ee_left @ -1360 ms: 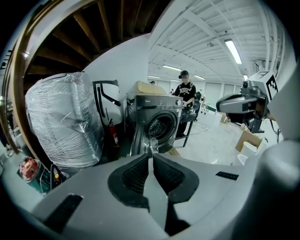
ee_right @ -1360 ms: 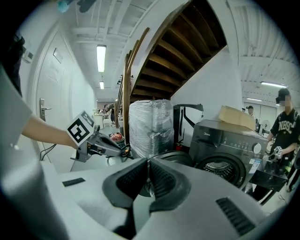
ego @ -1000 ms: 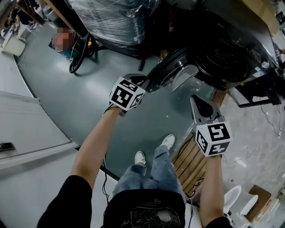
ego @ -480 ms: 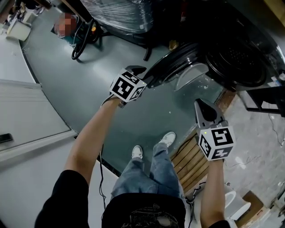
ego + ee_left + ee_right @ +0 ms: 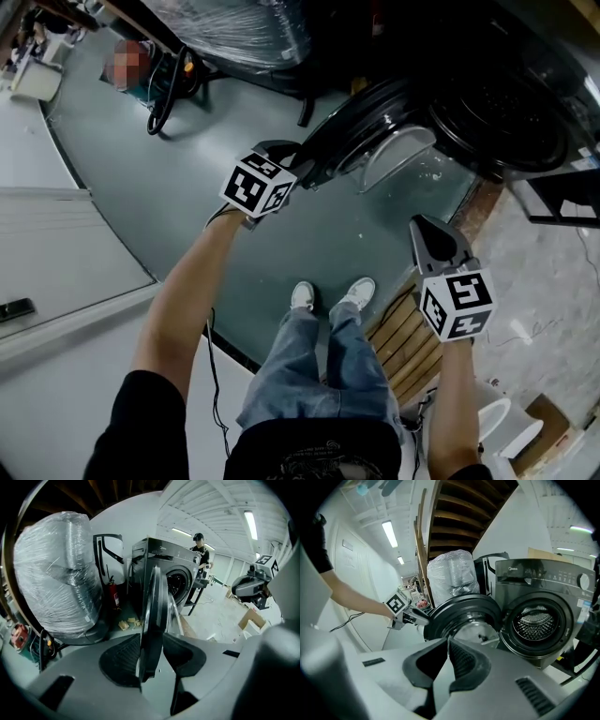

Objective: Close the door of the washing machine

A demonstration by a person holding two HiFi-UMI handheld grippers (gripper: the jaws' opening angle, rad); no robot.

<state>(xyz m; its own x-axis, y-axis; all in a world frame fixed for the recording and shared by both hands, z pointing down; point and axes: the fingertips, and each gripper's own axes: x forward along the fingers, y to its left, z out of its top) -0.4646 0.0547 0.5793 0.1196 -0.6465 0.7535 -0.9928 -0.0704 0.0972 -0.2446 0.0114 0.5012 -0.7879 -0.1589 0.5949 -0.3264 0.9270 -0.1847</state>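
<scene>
The dark washing machine (image 5: 543, 585) stands with its drum opening (image 5: 539, 623) uncovered. Its round black door (image 5: 375, 112) (image 5: 459, 609) is swung wide open to the left. My left gripper (image 5: 292, 159) (image 5: 152, 641) is at the door's outer rim (image 5: 152, 602). Its jaws have just been opening and now straddle the rim, with a thin gap showing beside the left pad (image 5: 122, 660). My right gripper (image 5: 427, 230) (image 5: 448, 641) hangs in front of the machine, apart from the door. It is shut with nothing in it.
A bulky plastic-wrapped load (image 5: 56, 573) (image 5: 234, 28) stands left of the machine, with a red fire extinguisher (image 5: 112, 595) beside it. A slatted wooden pallet (image 5: 403, 337) lies under my right arm. My feet (image 5: 328, 295) are on the grey floor. A person (image 5: 199, 550) stands beyond the machine.
Both hands have sunk a little. The left gripper has stayed at the door's rim. The door is about as far open as before, and my feet have shifted.
</scene>
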